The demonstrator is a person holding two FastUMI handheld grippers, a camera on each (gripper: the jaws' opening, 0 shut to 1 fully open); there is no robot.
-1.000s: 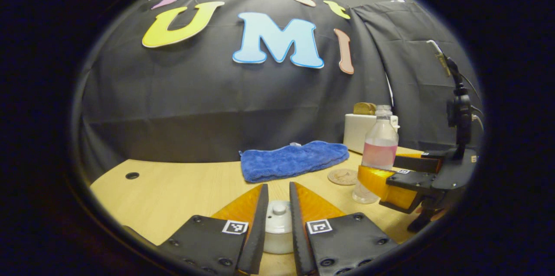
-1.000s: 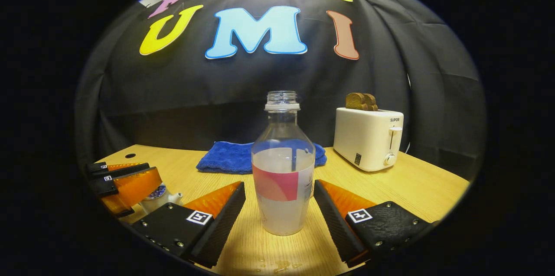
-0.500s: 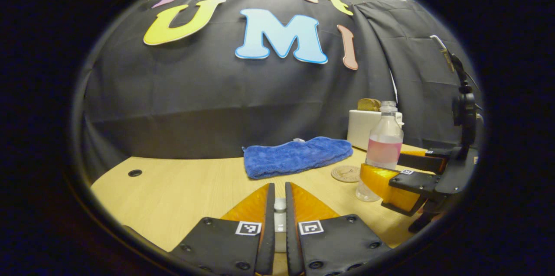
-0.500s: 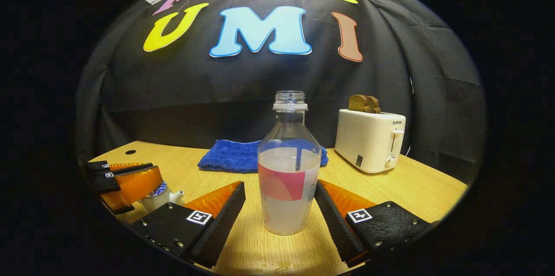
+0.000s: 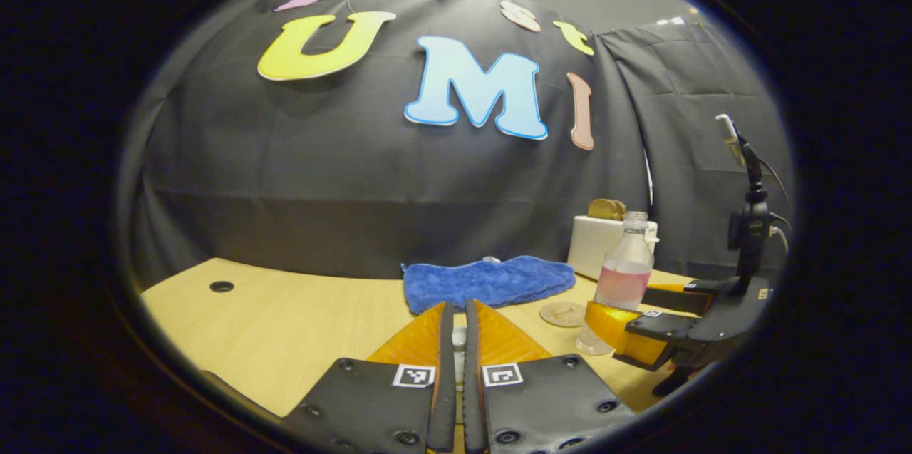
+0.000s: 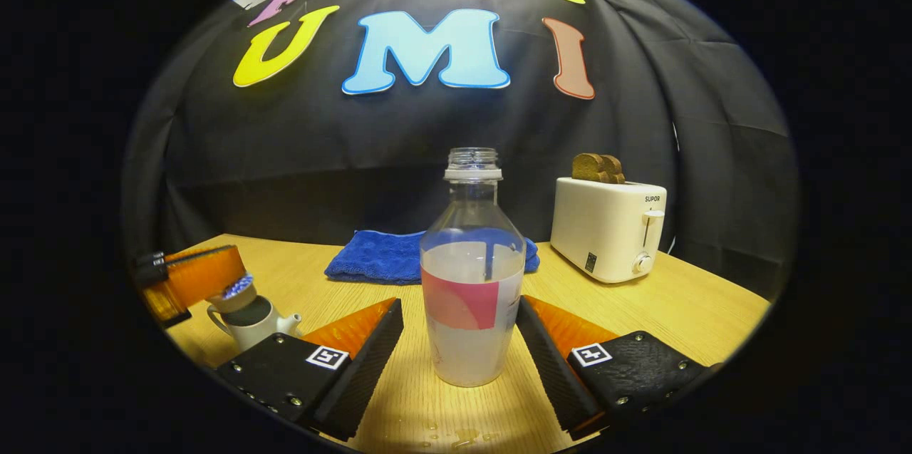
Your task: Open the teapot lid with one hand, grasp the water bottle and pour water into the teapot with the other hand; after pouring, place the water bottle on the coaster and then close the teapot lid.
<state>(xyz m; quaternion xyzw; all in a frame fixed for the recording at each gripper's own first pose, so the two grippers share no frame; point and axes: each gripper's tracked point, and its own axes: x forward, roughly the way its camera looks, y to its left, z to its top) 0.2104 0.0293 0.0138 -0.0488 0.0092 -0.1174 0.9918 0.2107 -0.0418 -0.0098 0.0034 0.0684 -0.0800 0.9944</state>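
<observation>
A clear water bottle (image 6: 470, 297), uncapped and part full, with a pink label, stands on the wooden table (image 6: 677, 311). My right gripper (image 6: 459, 306) is open around its lower body, one finger on each side; the left finger stands clearly apart from it. At the left sits the white teapot (image 6: 251, 323), its dark mouth uncovered. Just above it hangs the lid (image 6: 236, 289), tilted, with my left gripper (image 6: 192, 279) shut on its knob. In the left gripper view a sliver of the lid (image 5: 459, 343) shows between the fingers of the left gripper (image 5: 456, 308). The round coaster (image 5: 563, 313) lies left of the bottle (image 5: 623, 276).
A folded blue towel (image 6: 385, 258) lies at the back of the table. A white toaster (image 6: 605, 226) with toast in it stands at the back right. Small water drops (image 6: 456, 436) dot the wood in front of the bottle. A cable hole (image 5: 221, 286) is at far left.
My left gripper has closed on the lid knob and lifted the lid off the teapot. The right gripper has stayed open around the bottle.
</observation>
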